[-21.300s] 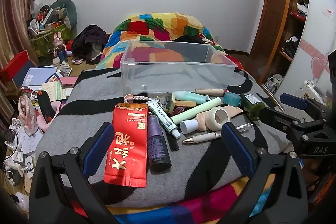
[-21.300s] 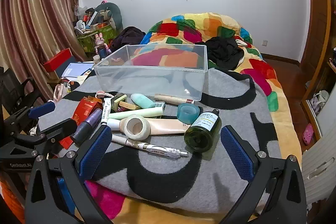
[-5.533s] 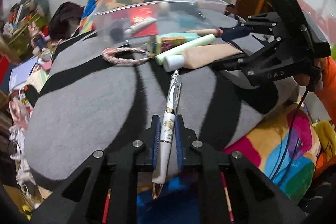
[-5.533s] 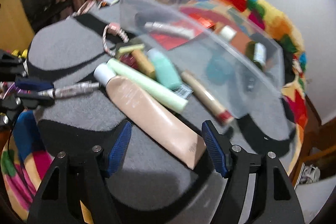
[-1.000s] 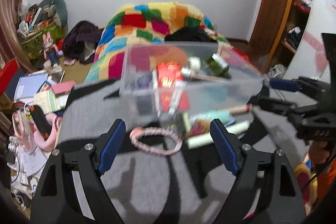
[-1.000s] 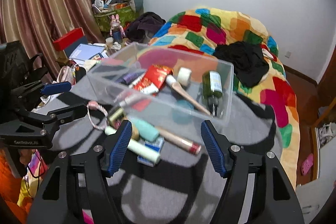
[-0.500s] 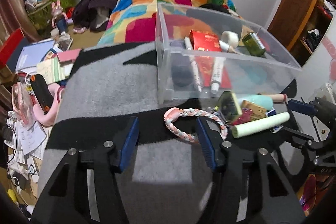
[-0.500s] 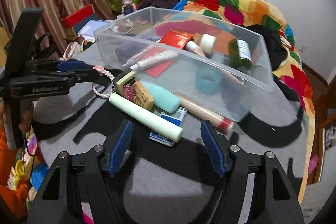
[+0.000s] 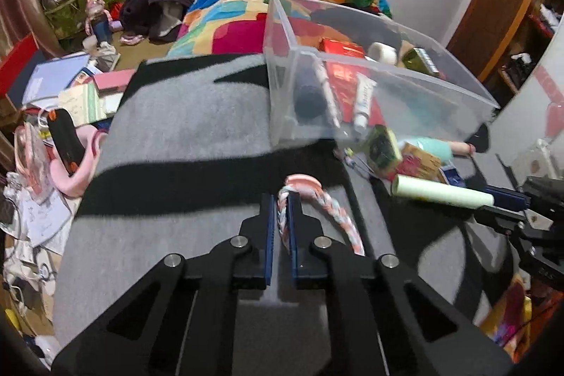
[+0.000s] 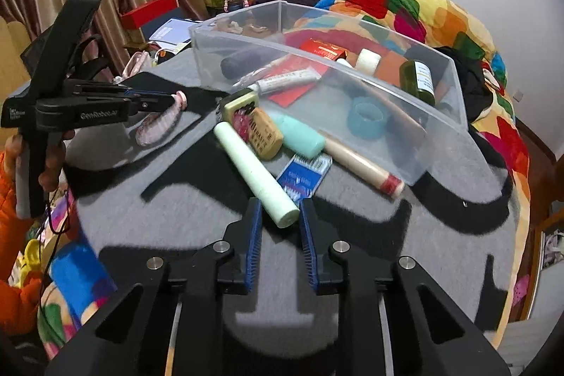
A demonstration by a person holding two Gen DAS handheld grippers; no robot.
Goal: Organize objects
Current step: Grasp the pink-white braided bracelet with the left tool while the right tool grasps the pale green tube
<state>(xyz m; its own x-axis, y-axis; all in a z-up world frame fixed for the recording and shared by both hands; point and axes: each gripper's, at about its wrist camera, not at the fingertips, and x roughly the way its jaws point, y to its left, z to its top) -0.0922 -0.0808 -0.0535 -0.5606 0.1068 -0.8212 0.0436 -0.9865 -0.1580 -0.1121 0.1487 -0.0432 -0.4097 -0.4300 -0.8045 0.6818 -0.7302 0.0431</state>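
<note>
My left gripper (image 9: 281,204) has its jaws closing, and the pads pinch the pink-and-white braided rope ring (image 9: 304,183) on the grey blanket. In the right wrist view the left gripper (image 10: 175,101) holds that rope ring (image 10: 155,129) at the left. My right gripper (image 10: 280,217) is also closing, its pads squeezing the near end of the pale green tube (image 10: 252,164). The left wrist view shows the tube (image 9: 440,194) with the right gripper (image 9: 500,198) at its right end. Behind stands the clear bin (image 10: 317,59) (image 9: 387,66) with a red packet, tape rolls, a green bottle and tubes inside.
In front of the bin lie a teal bottle (image 10: 299,136), a beige stick (image 10: 363,168), a blue card (image 10: 305,177) and small boxes (image 10: 261,129). A colourful quilt (image 10: 440,13) lies beyond. Floor clutter (image 9: 53,87) lines the bed's left edge.
Both grippers sank toward the blanket and went from open to shut: the left onto the rope ring, the right onto the pale green tube.
</note>
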